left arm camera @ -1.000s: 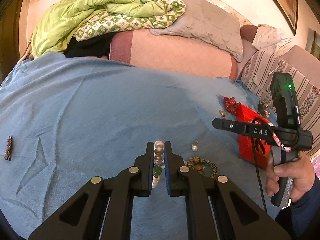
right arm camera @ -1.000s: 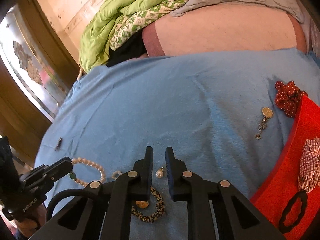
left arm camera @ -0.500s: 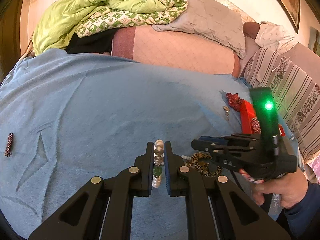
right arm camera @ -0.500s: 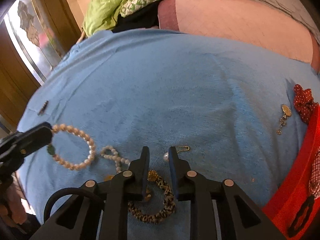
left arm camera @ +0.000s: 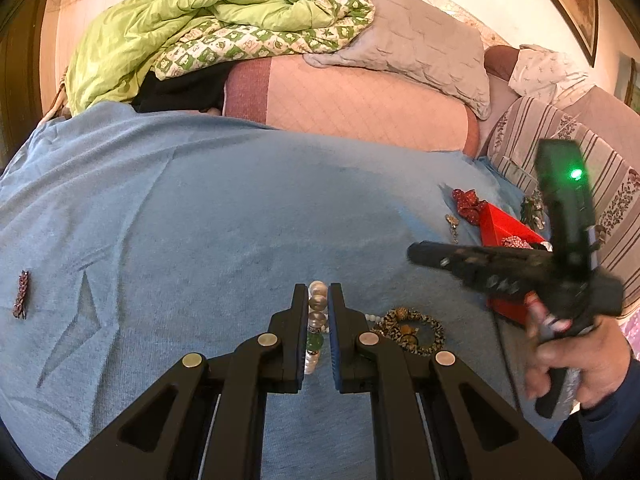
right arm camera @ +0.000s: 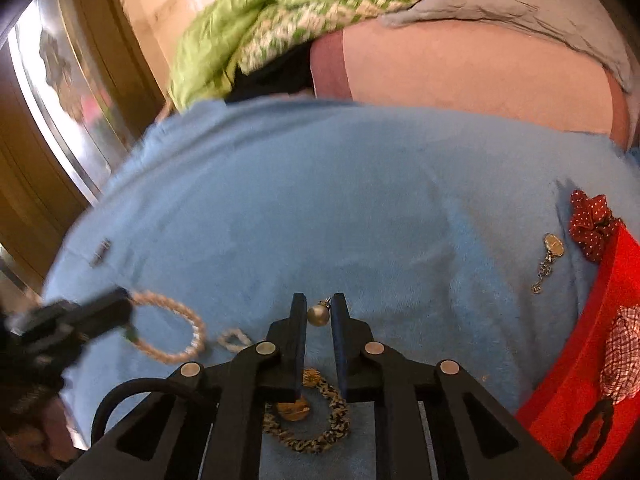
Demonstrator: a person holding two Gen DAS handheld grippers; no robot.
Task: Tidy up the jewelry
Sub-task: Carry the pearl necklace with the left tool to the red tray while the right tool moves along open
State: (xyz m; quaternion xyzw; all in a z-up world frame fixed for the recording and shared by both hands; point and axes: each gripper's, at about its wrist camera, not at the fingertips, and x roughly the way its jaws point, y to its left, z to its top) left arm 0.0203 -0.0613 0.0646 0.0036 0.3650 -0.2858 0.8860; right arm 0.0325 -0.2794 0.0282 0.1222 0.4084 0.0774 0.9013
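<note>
the left gripper (left arm camera: 318, 300) is clenched on a pearl bracelet (left arm camera: 317, 322), the beads and one green bead stacked in a line between its pads. from the right wrist view the rest of that bracelet (right arm camera: 168, 330) loops out over the blue blanket (right arm camera: 340, 208), to the left of the right gripper's fingers.

the right gripper (right arm camera: 319, 314) is clamped on a small pearl earring (right arm camera: 318, 315), the round pearl pinched between its tips with the metal hook poking up just past them. beneath and behind those tips lies a leopard-print scrunchie (right arm camera: 320, 424) with a gold piece inside its ring, and a small white bead loop (right arm camera: 232, 338) sits just left of the fingers.

far to the right of the right gripper stands a red tray (right arm camera: 580, 380) holding a checked scrunchie (right arm camera: 622, 352) and a black ring. a red dotted scrunchie (right arm camera: 590, 224) touches the tray's far edge, and a gold pendant on a chain (right arm camera: 550, 256) lies just beside it on the blanket. well off to the left lies a small dark hair clip (right arm camera: 100, 252).

in the left wrist view, a person's hand (left arm camera: 576, 360) grips the right gripper's handle, blurred.
</note>
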